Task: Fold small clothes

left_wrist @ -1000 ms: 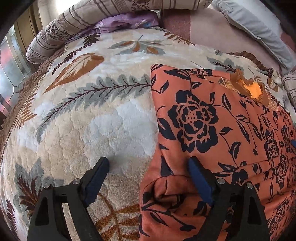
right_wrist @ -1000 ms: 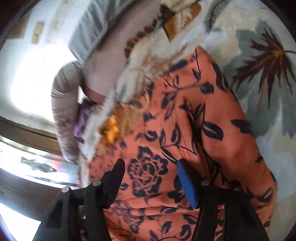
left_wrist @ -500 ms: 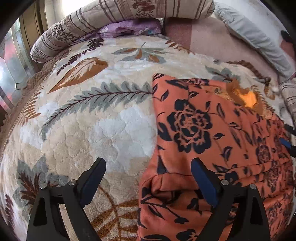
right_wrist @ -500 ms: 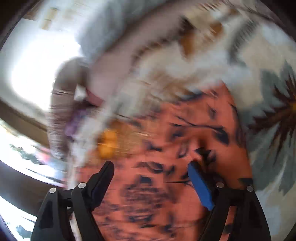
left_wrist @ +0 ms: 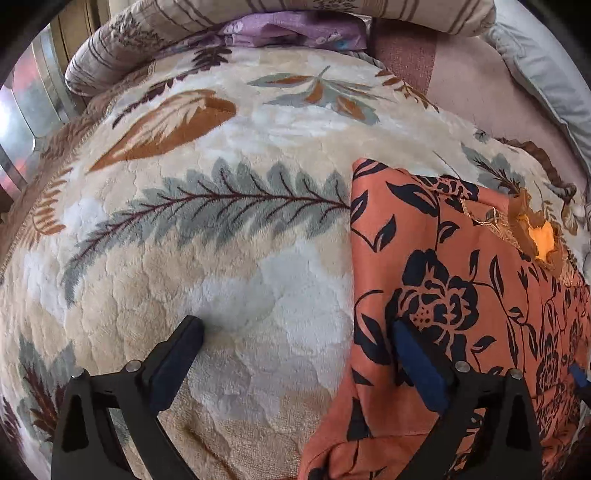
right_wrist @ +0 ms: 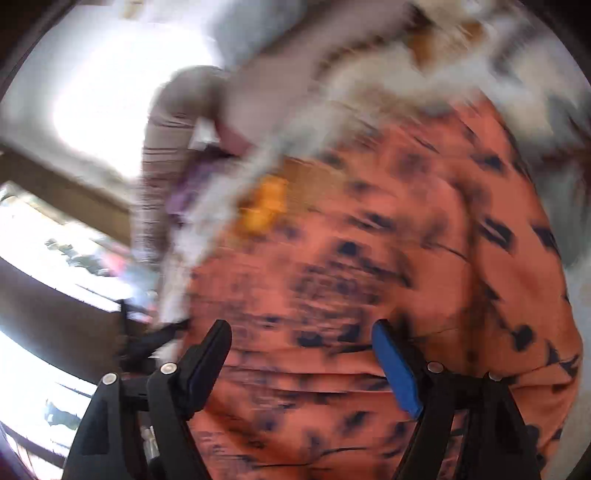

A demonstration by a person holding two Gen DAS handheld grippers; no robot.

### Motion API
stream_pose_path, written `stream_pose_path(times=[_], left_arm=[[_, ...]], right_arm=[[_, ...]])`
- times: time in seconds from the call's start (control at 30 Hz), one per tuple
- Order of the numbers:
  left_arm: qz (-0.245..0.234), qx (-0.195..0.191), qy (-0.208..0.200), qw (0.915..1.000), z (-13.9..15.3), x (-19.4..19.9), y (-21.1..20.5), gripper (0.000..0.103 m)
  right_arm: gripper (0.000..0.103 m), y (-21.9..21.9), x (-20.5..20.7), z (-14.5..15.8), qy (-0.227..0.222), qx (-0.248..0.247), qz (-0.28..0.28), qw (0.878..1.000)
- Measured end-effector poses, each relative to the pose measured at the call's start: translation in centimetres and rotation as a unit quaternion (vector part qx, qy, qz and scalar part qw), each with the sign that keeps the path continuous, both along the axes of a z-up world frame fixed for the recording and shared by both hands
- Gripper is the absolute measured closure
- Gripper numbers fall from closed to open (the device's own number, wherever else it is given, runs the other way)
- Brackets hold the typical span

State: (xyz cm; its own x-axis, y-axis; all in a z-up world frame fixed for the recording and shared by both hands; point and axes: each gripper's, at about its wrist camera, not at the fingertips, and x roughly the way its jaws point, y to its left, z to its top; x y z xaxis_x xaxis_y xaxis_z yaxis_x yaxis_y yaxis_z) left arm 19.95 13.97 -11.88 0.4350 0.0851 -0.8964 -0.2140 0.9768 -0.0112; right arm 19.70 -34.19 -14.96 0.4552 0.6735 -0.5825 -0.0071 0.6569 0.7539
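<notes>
Left hand-held gripper wide open, straddling orange garment edge; right hand-held gripper open above it

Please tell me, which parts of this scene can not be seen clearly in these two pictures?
- Right wrist view: motion blur smears the orange garment with dark flower print; its folds are unreadable.
- Left wrist view: the garment's right and lower parts are cut off by the edge.
- Left wrist view: the purple cloth is mostly hidden under the striped pillow.

The right wrist view is smeared throughout: the orange floral garment shows only blotches. In the left wrist view, the garment runs off the lower right edge, perhaps folded there.
</notes>
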Motion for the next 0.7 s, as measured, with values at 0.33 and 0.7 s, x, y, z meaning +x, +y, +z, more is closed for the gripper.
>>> stream_pose_path(times=[0.33, 0.7], left_arm=[[0.007, -0.009, -0.012, 0.9999, 0.8, 0.6, 0.0, 0.001], [0.02, -0.03, -0.049, 0.9982, 3.8, -1.8, 1.9, 0.0]], right_arm=[[0.028, -2.2, 3.0, 0.1, 0.01, 0.045, -0.055, 0.997], [0.014, -2.0, 1.2, 4.9, -0.074, -0.005, -0.062, 0.995]])
